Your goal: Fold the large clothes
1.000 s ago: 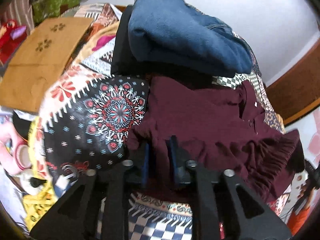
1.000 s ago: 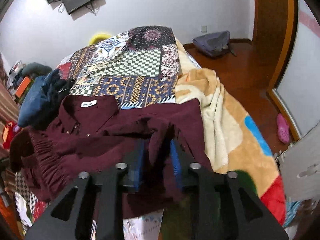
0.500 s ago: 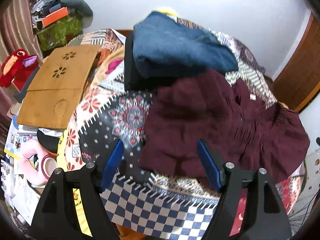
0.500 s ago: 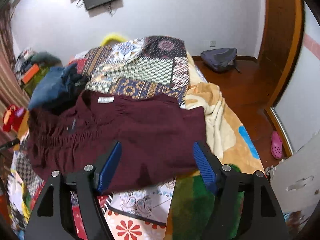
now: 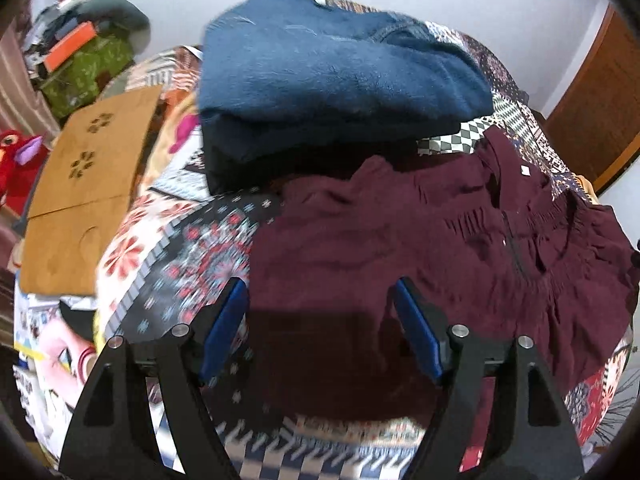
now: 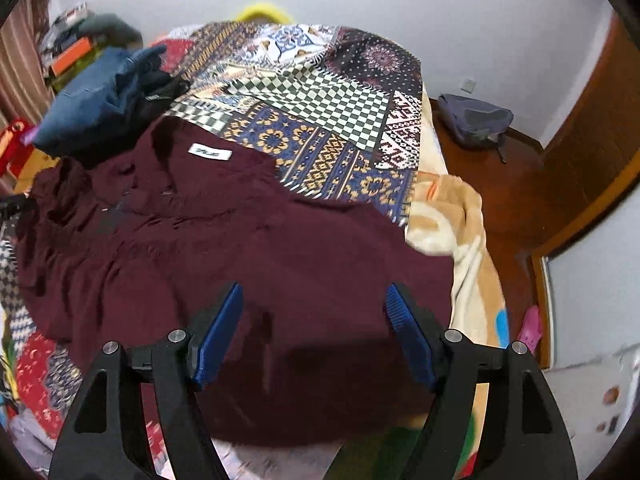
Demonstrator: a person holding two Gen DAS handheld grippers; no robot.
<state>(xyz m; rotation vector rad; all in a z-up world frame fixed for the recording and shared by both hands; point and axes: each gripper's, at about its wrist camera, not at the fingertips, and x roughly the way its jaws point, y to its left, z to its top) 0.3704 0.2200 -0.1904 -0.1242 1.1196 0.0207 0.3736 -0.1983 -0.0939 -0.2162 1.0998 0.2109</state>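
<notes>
**Both grippers let go of the maroon garment on the bed**

The only label is a white tag (image 6: 211,153) at the collar of the maroon garment (image 6: 280,280). Its print is too small to read. In the left wrist view the same tag shows as a tiny white square at 2 o'clock.

The left gripper (image 5: 320,328) points steeply down over the garment's near edge. Its blue pads (image 5: 224,328) stand wide apart, and nothing is pinched between them. The right gripper (image 6: 314,328) points down the same way. Its pads (image 6: 406,332) are also spread and clear of the cloth. The jaws of both have just been opening.

The garment lies flat on the patchwork bedspread (image 6: 320,120). Its collar is toward 11 o'clock in the right wrist view, and its hem is nearest that camera. A folded blue garment (image 5: 336,80) sits on a dark one at 12 o'clock in the left wrist view, touching the maroon garment's far edge. A wooden board (image 5: 80,192) lies at 9 o'clock. A beige blanket (image 6: 460,240) hangs off the bed at 3 o'clock in the right wrist view, and a grey bag (image 6: 474,120) rests on the floor at 2 o'clock.

A second ago each gripper pinched a bunched fold of the maroon cloth. Now the cloth lies released and spread smooth.
</notes>
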